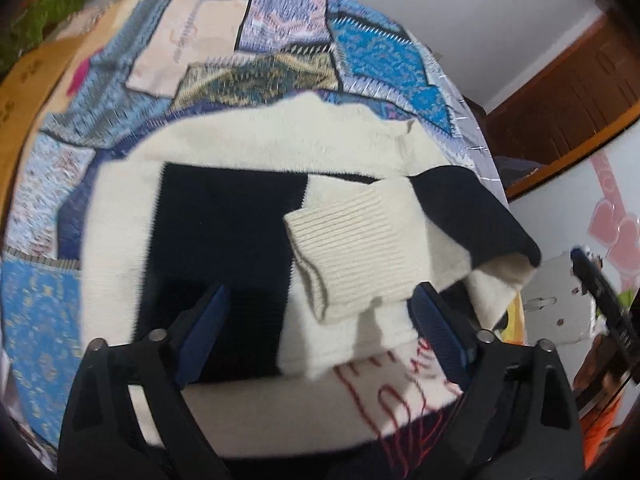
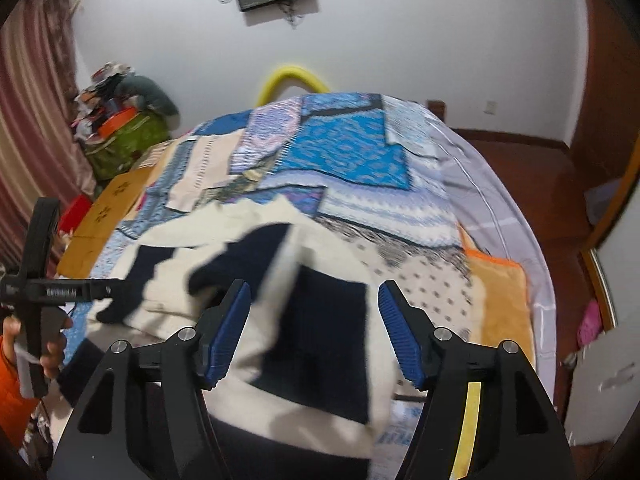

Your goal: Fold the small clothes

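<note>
A small cream and navy knit sweater [image 1: 240, 216] lies partly folded on the bed. Its cream ribbed sleeve cuff [image 1: 360, 248] is folded across the body, and a navy sleeve [image 1: 476, 212] drapes off to the right. Red stitched lettering [image 1: 400, 392] shows near my left gripper. My left gripper [image 1: 320, 308] is open just above the sweater, one finger on each side of the cuff. In the right wrist view the sweater [image 2: 320, 320] lies below my right gripper [image 2: 314, 300], which is open and empty. The left gripper [image 2: 44, 292] shows at the far left, held by a hand.
A blue patchwork quilt [image 2: 344, 148] covers the bed. An orange blanket [image 2: 500, 300] lies at its right edge, a tan mat [image 2: 108, 208] at its left. A cluttered pile [image 2: 120, 120] stands by the curtain. Wooden floor [image 2: 540, 184] lies to the right.
</note>
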### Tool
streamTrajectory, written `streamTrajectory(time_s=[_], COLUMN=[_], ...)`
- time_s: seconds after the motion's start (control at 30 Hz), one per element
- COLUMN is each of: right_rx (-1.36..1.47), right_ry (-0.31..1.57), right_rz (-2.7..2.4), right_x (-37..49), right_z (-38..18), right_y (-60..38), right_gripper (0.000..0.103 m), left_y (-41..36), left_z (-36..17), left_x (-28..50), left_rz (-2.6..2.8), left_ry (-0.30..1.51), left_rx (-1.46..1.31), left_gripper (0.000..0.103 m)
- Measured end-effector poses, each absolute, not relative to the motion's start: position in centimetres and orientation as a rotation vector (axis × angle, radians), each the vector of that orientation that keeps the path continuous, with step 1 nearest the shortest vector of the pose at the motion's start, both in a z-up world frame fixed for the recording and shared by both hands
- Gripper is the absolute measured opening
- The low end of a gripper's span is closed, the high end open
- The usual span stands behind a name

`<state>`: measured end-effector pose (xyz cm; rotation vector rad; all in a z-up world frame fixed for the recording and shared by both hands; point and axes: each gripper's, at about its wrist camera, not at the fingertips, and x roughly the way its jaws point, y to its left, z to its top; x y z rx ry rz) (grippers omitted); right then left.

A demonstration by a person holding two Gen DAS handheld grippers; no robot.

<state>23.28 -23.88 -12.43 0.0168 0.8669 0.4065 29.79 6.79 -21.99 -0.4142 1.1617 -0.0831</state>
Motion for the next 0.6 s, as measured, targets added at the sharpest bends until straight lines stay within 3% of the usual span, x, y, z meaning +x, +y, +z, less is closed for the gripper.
streamTrajectory(time_s=[0.3, 0.4, 0.47, 0.5, 0.6], right_rx=[0.063, 0.076, 0.083, 0.086, 0.101], right_ry=[0.931, 0.95, 0.959, 0.96, 0.959], right_rz=[0.374, 0.377, 0.382, 0.383, 0.381], right_x=[23.5, 23.3, 23.2, 23.1, 23.2], right_z=[-15.8, -16.9, -17.3, -17.5, -17.5], right_y=[-27.0, -27.3, -27.5, -27.6, -27.8], right_gripper=[0.063, 0.063, 0.063, 0.063, 0.063], left_y=[6.2, 5.9, 5.7, 5.6, 5.8], left_z=[-24.6, -24.6, -24.6, -24.7, -24.9], left_x=[31.7, 32.1, 32.3, 32.5, 32.7], left_rz=[-0.081, -0.083, -0.098, -0.11, -0.132], left_ry=[1.228, 1.229, 1.229, 1.229, 1.229], left_rx=[-0.525, -0.514, -0.501, -0.504, -0.528], left_gripper=[0.079, 0.057, 0.034, 0.03, 0.006])
